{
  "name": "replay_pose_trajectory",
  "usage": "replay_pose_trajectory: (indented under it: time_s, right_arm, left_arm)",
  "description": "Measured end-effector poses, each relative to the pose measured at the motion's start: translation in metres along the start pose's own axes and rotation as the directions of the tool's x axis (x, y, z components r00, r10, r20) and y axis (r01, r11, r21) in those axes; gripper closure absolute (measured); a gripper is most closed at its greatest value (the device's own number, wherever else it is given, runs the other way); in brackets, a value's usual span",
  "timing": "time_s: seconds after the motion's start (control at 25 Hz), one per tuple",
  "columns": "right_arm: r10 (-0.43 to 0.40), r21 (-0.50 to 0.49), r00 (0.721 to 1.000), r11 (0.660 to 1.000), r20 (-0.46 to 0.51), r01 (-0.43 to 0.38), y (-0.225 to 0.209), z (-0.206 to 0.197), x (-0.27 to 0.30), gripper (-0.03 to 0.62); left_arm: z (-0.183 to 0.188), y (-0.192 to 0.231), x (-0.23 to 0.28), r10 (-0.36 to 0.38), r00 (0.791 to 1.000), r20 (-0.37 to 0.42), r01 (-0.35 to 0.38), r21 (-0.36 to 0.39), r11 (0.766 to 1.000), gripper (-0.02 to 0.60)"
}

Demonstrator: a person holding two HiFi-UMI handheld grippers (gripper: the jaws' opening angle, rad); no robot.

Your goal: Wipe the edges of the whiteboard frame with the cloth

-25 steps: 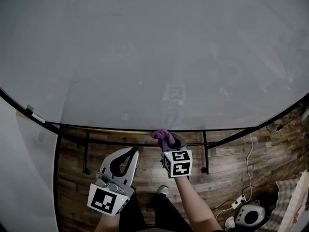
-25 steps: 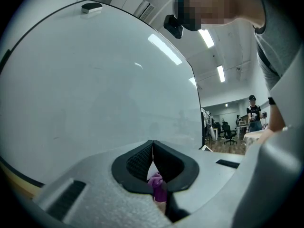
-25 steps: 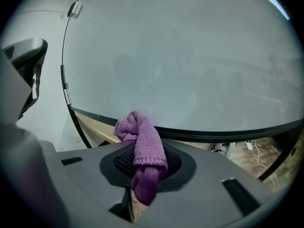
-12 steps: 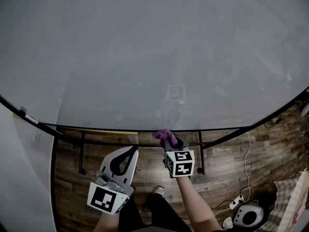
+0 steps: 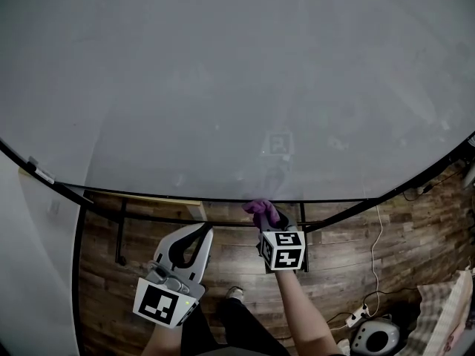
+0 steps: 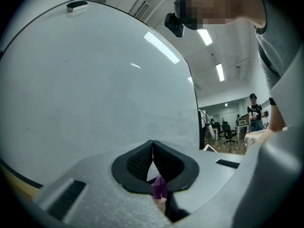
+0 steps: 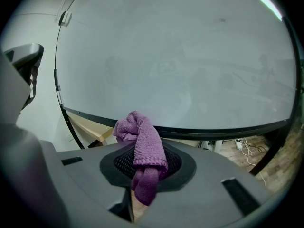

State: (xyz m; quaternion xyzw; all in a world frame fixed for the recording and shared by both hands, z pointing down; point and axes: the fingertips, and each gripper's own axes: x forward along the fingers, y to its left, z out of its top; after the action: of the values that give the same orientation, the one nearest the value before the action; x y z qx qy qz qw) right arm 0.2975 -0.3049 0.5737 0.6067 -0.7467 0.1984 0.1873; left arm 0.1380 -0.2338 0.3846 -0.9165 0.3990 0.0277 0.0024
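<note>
Right gripper (image 5: pixel 263 219): pinching purple cloth (image 5: pixel 260 208), centre, at whiteboard frame (image 5: pixel 178 198) lower edge. Left gripper (image 5: pixel 203 231): pressed together, empty, lower left. Stand crossbar (image 5: pixel 167 219), wood floor (image 5: pixel 349 262) beneath.

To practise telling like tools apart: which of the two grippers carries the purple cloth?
The right gripper, up at the whiteboard frame's bottom edge: its fingers clamp the purple cloth. The left gripper, lower down, is shut on nothing.
</note>
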Motion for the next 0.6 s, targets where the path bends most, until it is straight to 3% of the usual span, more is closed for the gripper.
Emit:
replay_pose_trajectory:
  time_s: [0.6]
  right_arm:
    - [-0.023, 0.009, 1.000, 1.000, 0.001, 0.023, -0.028, -0.004, -0.006, 0.523]
  left_arm:
    - [-0.003, -0.015, -0.004, 0.031, 0.999, -0.007, -0.032, -0.009, 0.999, 0.565]
